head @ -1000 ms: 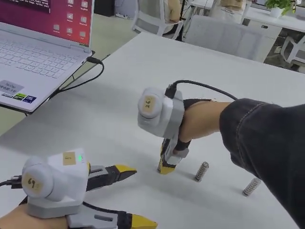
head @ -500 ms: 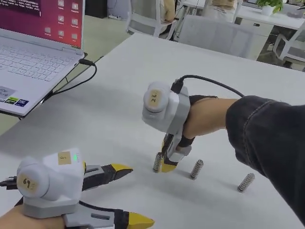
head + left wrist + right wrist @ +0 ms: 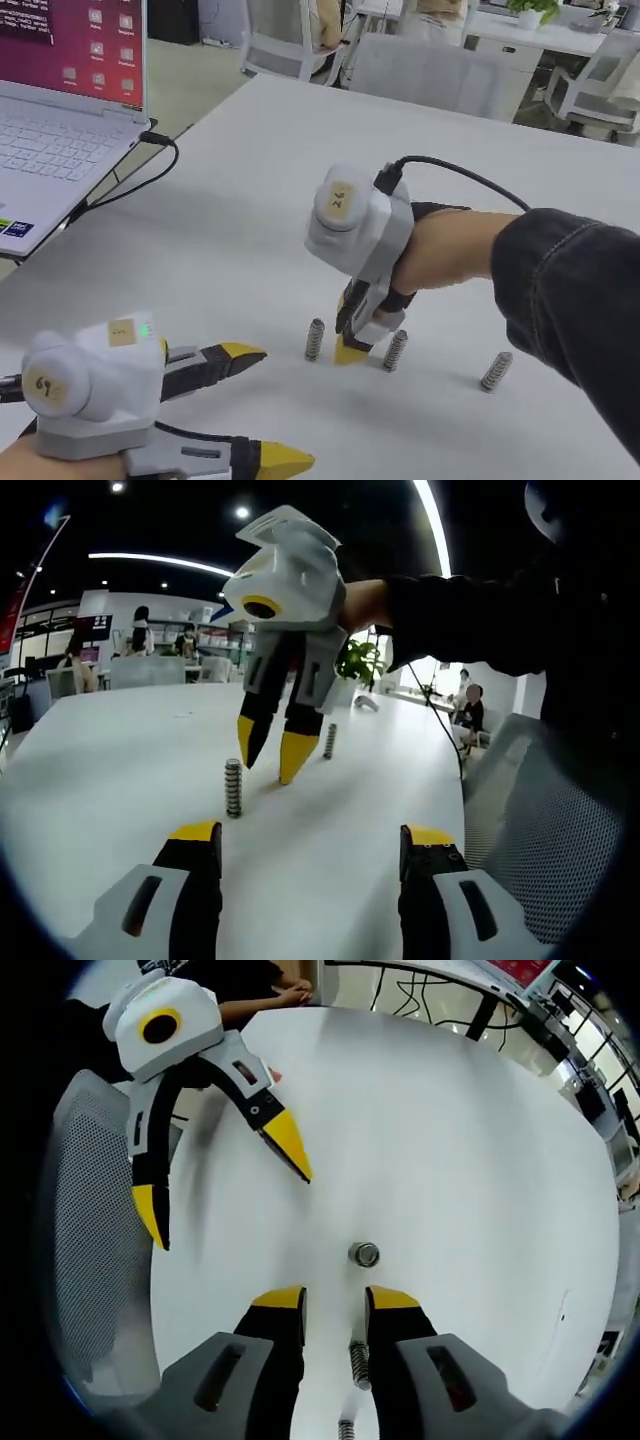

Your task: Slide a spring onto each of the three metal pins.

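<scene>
Head view: I count three upright springs (image 3: 314,340); the right gripper (image 3: 350,348) stands between two, jaws slightly apart; the left gripper (image 3: 268,408) is near it, jaws wide apart.

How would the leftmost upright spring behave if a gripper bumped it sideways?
The leftmost spring is a tall, narrow coil standing upright on the table, so a bump would probably tip it unless it is anchored, which I cannot tell. Its open coils suggest it would flex under a squeeze. Being round, it would likely roll once down.
</scene>
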